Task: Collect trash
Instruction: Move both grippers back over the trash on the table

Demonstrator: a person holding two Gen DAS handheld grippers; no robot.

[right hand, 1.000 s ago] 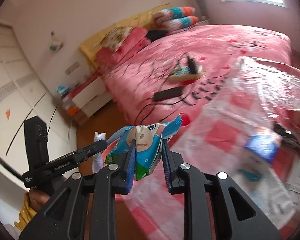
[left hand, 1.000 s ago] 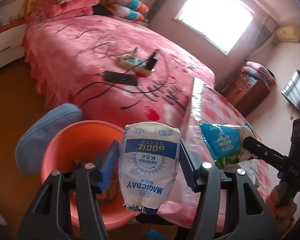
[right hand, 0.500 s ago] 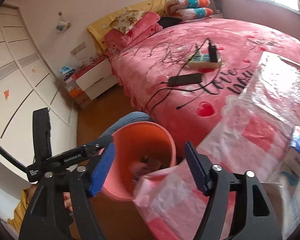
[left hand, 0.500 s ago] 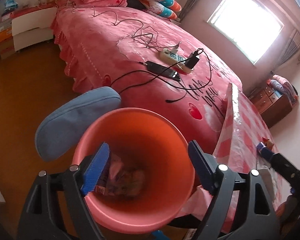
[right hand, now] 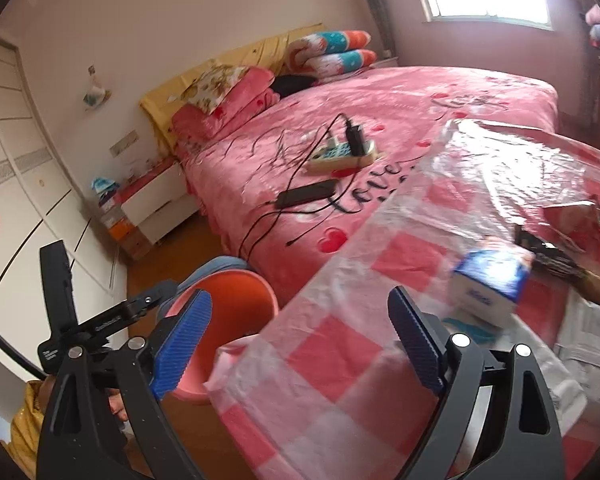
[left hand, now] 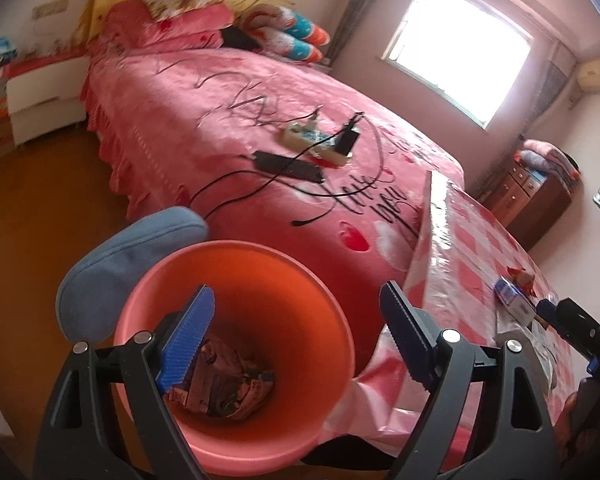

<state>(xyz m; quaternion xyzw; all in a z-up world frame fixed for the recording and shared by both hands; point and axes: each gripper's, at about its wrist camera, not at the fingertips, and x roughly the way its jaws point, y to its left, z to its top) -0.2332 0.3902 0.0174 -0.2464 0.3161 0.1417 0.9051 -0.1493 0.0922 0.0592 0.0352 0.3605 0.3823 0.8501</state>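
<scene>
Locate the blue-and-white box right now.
Right wrist view: blue-and-white box sits right of centre on the checked tablecloth, beyond the right-hand finger. Left wrist view shows it at far right, near the table's edge.

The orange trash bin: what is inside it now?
Inside the orange trash bin, crumpled wrappers lie at the bottom. The left hand-held gripper's blue finger pad covers part of them, so what lies underneath cannot be seen.
</scene>
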